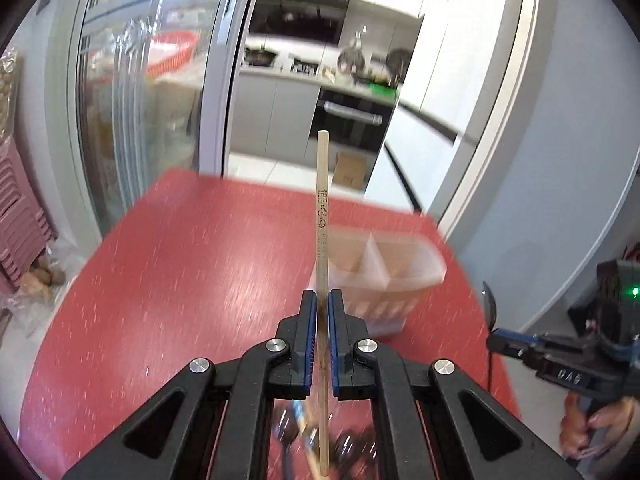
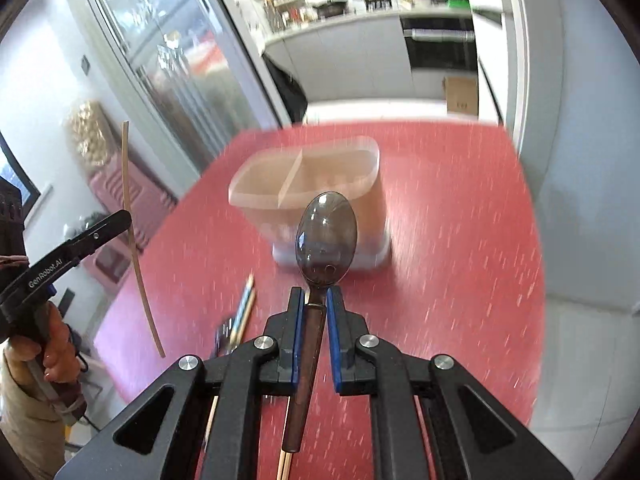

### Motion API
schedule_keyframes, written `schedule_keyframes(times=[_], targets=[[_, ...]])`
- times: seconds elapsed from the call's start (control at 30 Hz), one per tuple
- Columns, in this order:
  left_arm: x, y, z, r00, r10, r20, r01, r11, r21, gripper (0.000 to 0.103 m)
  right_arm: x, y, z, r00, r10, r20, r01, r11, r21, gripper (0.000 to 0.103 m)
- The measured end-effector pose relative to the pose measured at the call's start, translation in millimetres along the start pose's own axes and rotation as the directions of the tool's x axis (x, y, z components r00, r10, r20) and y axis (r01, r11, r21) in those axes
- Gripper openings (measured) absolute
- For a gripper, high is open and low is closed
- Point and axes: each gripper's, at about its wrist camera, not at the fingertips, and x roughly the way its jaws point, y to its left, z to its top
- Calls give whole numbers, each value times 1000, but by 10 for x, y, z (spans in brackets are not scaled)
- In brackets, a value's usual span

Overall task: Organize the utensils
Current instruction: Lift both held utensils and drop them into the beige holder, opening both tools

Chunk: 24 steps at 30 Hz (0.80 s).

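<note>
Wooden chopstick (image 1: 322, 216): pinched upright in my left tool (image 1: 322, 308), above the red counter (image 1: 180, 280).
Spoon (image 2: 326, 232): my right tool (image 2: 316, 304) clamps its neck, bowl forward.
Holder (image 2: 320, 200): translucent, two compartments, ahead on the counter, apparently empty.
Risk: I judge the thin stick may pivot in the pads, or either piece clip the rim or divider and tip it.
Leftovers: more utensils (image 2: 240, 316) lie near the counter's front.

Red speckled table (image 1: 180, 280), pale utensils, black-and-blue claws

The table is red with white flecks; the divided holder (image 2: 320, 184) is translucent milky white, the chopstick (image 1: 322, 208) pale wood with dark printed marks, the spoon (image 2: 326, 236) smoky brown, and both claws (image 1: 322, 308) (image 2: 316, 300) black with blue pads.
</note>
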Motion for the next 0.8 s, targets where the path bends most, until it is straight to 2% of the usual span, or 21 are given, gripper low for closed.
schedule_keyframes(times=[0.27,0.4,0.47,0.6,0.8], targets=[[253,-113,699,993,-12,115,10,1000,18,34,-13,246,792,988,-19,154,30,997,-66,12],[562,-182,990,989,-8,148,3,999,34,34,112,312,1076,975,-39,217,62,993,-98,12],[698,-191,1026,988,-4,153,-1,999,32,34,216,327,1224,968,-55,244,85,990,-114,12],[1022,-189,1067,985,3,173,-7,1000,18,34,424,380,1278,954,-71,292,121,980,-157,12],[1281,-191,940,977,28,211,-35,999,30,34,750,421,1209,931,-85,356,178,955,-239,12]])
